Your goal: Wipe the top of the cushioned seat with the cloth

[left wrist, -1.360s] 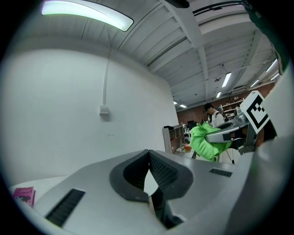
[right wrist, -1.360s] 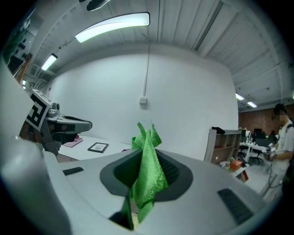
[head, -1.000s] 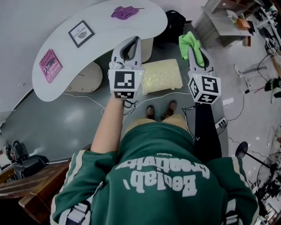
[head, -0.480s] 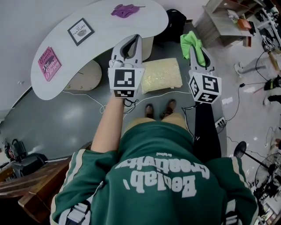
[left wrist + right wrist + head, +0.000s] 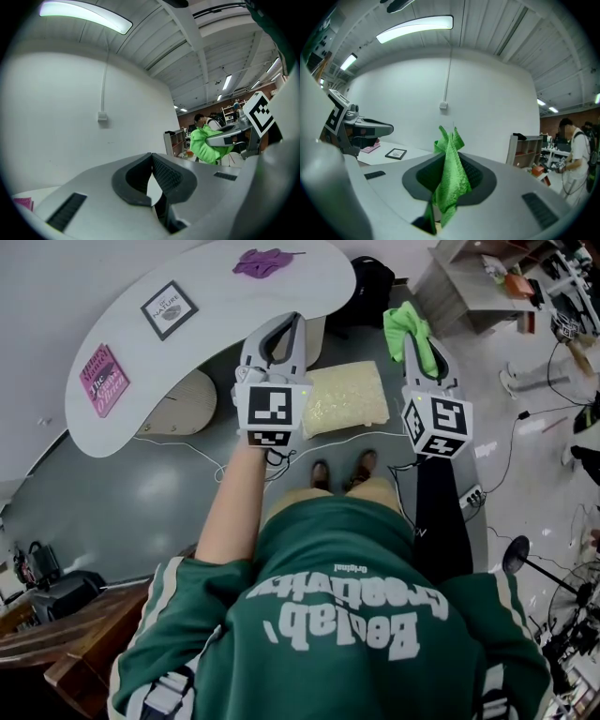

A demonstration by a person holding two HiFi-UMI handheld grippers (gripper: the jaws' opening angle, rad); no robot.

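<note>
green cloth (image 5: 450,178) pinched tight in the right gripper (image 5: 418,351), held up just right of the pale cushioned seat (image 5: 345,399) on the floor. left gripper (image 5: 151,159) has its jaws pressed together on nothing, raised over the seat's left edge.

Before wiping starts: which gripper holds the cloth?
The right gripper: the green cloth is pinched in it, while the left gripper is shut on nothing.
</note>
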